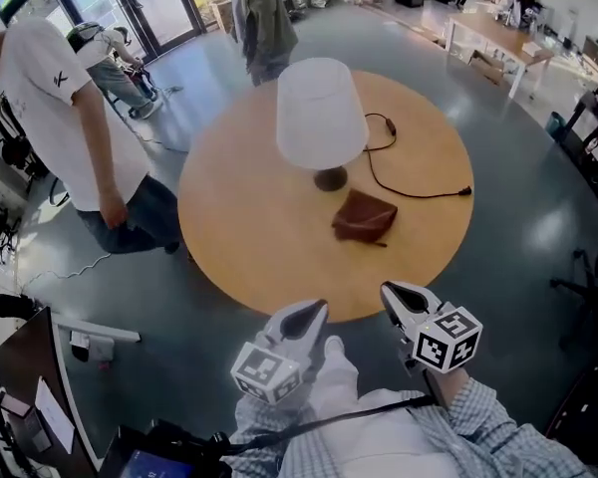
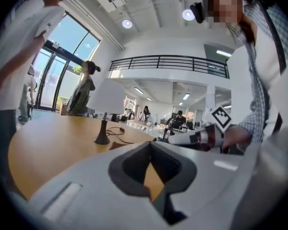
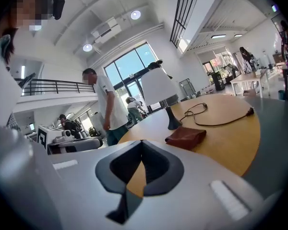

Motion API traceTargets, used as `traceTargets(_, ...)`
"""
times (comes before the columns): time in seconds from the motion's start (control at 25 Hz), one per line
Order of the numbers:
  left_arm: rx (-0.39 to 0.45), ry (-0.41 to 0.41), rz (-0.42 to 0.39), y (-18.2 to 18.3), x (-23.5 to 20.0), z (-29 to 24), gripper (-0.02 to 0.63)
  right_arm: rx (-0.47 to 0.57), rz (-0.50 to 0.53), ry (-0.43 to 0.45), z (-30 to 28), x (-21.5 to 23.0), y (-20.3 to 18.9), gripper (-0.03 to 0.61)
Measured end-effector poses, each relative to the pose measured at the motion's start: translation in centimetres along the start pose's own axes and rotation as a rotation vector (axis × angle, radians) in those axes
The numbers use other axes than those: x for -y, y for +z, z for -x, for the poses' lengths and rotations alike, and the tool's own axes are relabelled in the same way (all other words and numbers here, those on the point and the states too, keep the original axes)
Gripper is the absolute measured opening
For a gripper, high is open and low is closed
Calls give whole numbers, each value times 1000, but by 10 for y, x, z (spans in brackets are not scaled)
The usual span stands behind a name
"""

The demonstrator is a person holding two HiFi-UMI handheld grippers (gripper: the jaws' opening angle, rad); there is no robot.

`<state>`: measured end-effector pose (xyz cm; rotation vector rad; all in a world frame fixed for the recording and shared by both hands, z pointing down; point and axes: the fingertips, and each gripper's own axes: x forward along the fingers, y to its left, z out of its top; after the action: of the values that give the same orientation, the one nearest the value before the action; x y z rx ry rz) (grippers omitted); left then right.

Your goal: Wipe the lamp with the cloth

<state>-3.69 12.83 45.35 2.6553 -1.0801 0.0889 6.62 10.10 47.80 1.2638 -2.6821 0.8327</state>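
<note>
White-shaded lamp (image 1: 322, 113) stands beside crumpled brown cloth (image 1: 364, 215).

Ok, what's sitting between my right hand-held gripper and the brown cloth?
Nothing: only bare table separates the right hand-held gripper from the cloth, as the head view shows.

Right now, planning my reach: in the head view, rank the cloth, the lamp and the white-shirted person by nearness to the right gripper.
1. Cloth, just ahead of the right gripper.
2. Lamp, beyond the cloth.
3. White-shirted person, far left.
</note>
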Motion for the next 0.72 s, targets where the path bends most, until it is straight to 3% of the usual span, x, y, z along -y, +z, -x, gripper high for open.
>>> traceTargets(0.32, -13, -47, 36, 17, -63, -26, 5, -16, 12, -10, -79, 4, 29, 3)
traceTargets(0.72, 33, -41, 136, 30, -105, -69, 5, -54, 27, -19, -112, 34, 50, 3)
